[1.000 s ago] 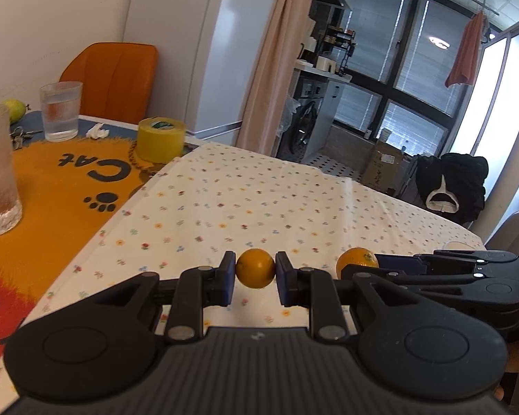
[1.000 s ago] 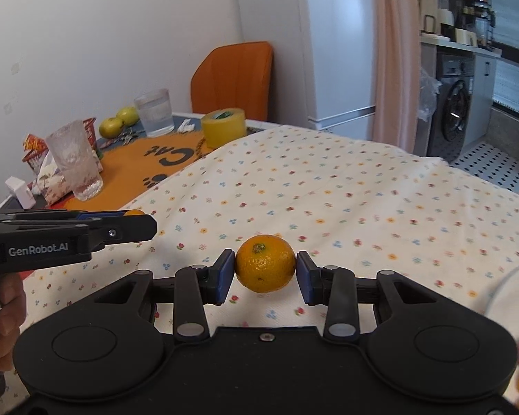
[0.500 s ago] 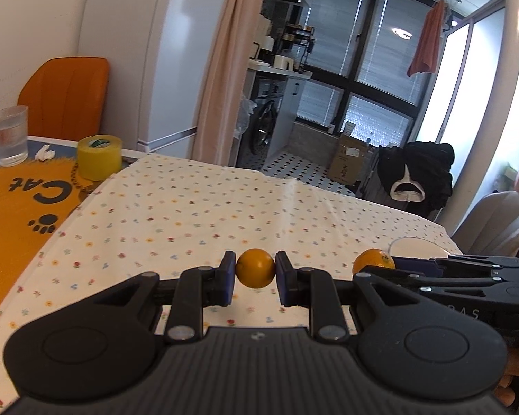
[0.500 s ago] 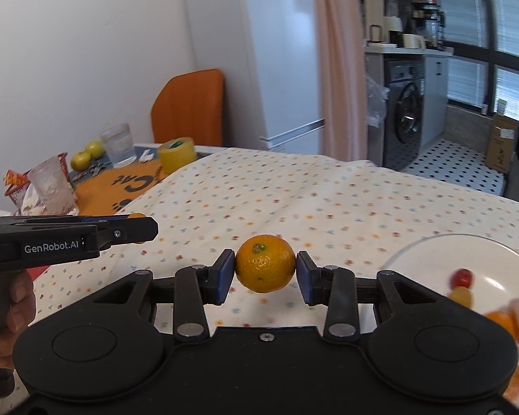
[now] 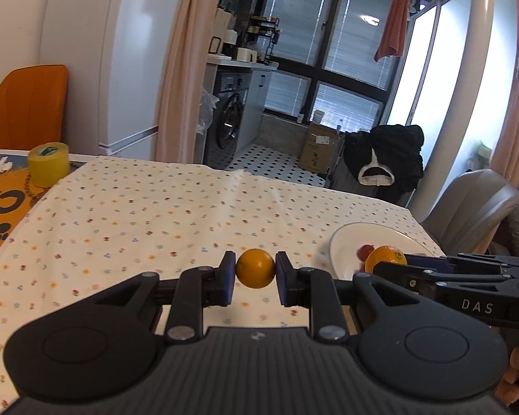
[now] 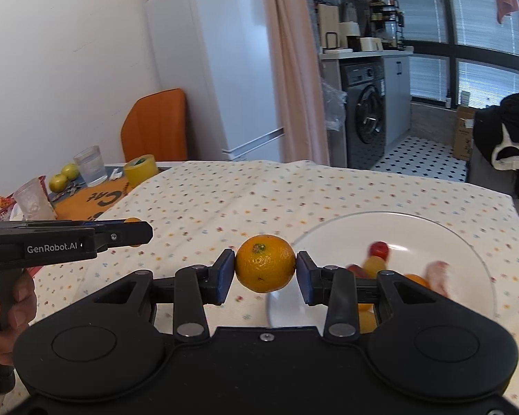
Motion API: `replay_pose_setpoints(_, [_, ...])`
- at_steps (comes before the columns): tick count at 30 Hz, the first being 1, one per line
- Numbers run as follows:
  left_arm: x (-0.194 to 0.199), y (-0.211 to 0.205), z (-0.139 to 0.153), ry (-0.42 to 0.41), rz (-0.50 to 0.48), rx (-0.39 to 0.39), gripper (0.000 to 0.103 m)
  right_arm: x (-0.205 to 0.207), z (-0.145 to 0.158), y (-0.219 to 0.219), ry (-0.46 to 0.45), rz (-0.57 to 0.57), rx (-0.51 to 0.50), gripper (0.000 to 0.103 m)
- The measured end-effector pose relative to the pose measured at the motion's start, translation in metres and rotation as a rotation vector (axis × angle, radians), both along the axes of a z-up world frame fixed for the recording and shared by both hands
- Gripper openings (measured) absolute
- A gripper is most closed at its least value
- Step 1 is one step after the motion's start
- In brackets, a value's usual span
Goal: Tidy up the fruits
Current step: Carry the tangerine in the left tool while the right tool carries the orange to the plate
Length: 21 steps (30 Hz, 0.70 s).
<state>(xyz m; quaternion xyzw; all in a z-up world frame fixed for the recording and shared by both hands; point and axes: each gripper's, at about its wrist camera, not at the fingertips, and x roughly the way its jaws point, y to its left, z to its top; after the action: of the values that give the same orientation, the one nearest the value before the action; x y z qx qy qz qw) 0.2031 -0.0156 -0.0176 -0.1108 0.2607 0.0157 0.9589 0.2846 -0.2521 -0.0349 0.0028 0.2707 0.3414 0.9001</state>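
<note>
My left gripper (image 5: 255, 269) is shut on a small smooth orange (image 5: 255, 268), held above the flowered tablecloth (image 5: 148, 214). My right gripper (image 6: 264, 264) is shut on a larger mandarin (image 6: 264, 263) with a green stem scar, at the left rim of a white plate (image 6: 432, 238). The plate holds a red cherry tomato (image 6: 379, 249), a yellow one and other orange and pink fruit pieces, blurred. In the left wrist view the plate (image 5: 349, 238) lies to the right, with the right gripper (image 5: 384, 259) and its mandarin (image 5: 385, 257) over it. In the right wrist view the left gripper (image 6: 131, 228) shows at the left.
A yellow tape roll (image 6: 141, 170), two glasses (image 6: 90, 166), two yellow-green fruits (image 6: 64, 176) and a snack basket stand on the orange cat mat (image 6: 97, 200) at the far left. An orange chair (image 6: 155, 126) and a grey chair (image 5: 474, 204) flank the table.
Both grippers have swung to the right with their fruit still held. The white plate has come into view, and the right gripper's mandarin now sits at its rim.
</note>
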Motion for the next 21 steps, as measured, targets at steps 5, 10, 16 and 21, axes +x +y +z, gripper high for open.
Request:
replay_pose_setpoints(5, [0.007,-0.019,0.001,0.002,-0.033,0.005,0.023,0.001,-0.006,-0.016,0.012,-0.021,0.004,0.037])
replay_pose_setpoints(10, [0.014,-0.037,0.002,0.005,-0.067,0.014,0.023,0.005,-0.014,-0.027,0.030,-0.031,0.029,0.037])
replay_pose_setpoints(16, [0.024,-0.057,-0.001,0.017,-0.098,0.032,0.023,0.005,-0.019,-0.045,0.030,-0.046,0.080,0.047])
replay_pose_setpoints(21, [0.033,-0.071,-0.006,0.029,-0.133,0.036,0.023,0.007,-0.018,-0.068,0.037,-0.097,0.113,0.049])
